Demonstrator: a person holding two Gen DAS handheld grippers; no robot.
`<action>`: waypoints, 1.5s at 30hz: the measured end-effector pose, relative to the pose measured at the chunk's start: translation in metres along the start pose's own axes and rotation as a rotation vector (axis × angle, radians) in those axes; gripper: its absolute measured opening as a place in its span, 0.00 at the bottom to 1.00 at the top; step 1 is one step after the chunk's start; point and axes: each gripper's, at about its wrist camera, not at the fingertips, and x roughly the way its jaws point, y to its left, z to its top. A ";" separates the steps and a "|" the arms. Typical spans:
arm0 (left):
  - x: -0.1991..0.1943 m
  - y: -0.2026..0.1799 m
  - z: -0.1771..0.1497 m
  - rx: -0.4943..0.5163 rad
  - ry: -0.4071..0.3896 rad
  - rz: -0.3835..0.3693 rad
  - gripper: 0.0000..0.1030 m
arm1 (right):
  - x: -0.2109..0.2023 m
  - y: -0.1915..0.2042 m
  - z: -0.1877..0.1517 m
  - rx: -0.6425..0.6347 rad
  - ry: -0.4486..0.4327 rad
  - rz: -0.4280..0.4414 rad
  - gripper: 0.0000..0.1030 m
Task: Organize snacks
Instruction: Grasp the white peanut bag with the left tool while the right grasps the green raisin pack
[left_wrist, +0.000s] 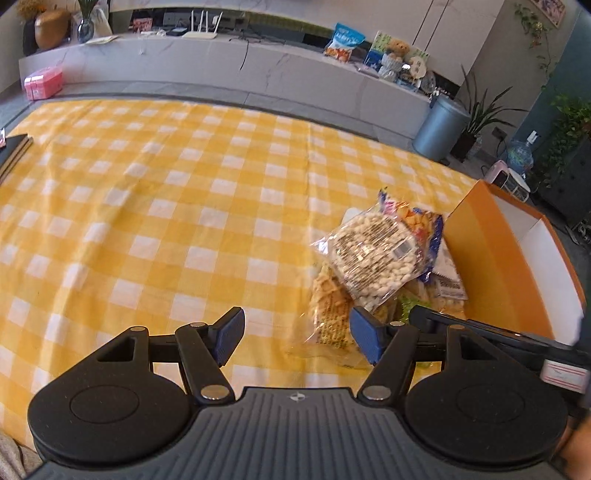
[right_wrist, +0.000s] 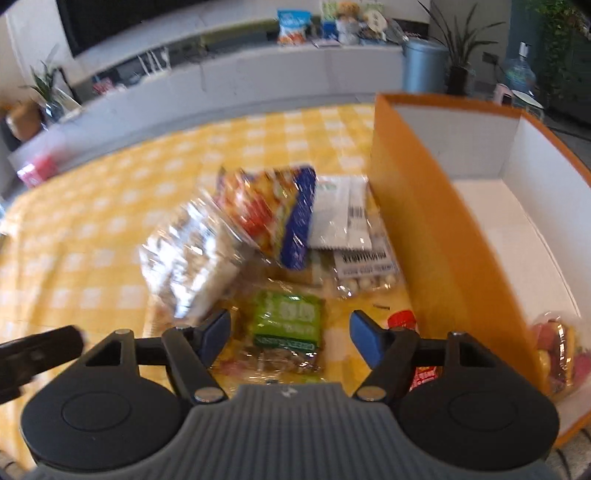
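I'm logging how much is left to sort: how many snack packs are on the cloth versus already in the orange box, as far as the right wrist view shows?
On the checked cloth, beside the box: 6, as far as the blur allows
Inside the orange box: 1, a clear pack with red and yellow contents
Total: 7

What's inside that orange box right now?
The orange box is mostly bare white inside. One clear packet of red and yellow snacks lies at its near end. The near corner beneath that packet is hidden by the box wall.
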 end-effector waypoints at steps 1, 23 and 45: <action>0.002 0.002 0.000 -0.002 0.004 0.000 0.75 | 0.008 -0.001 -0.001 0.010 0.012 -0.008 0.66; -0.014 -0.035 0.000 0.141 -0.062 -0.018 0.78 | 0.040 0.011 -0.018 -0.097 0.022 -0.009 0.52; 0.044 -0.098 0.010 0.705 -0.129 -0.092 0.87 | 0.029 -0.031 -0.028 0.017 0.030 0.156 0.51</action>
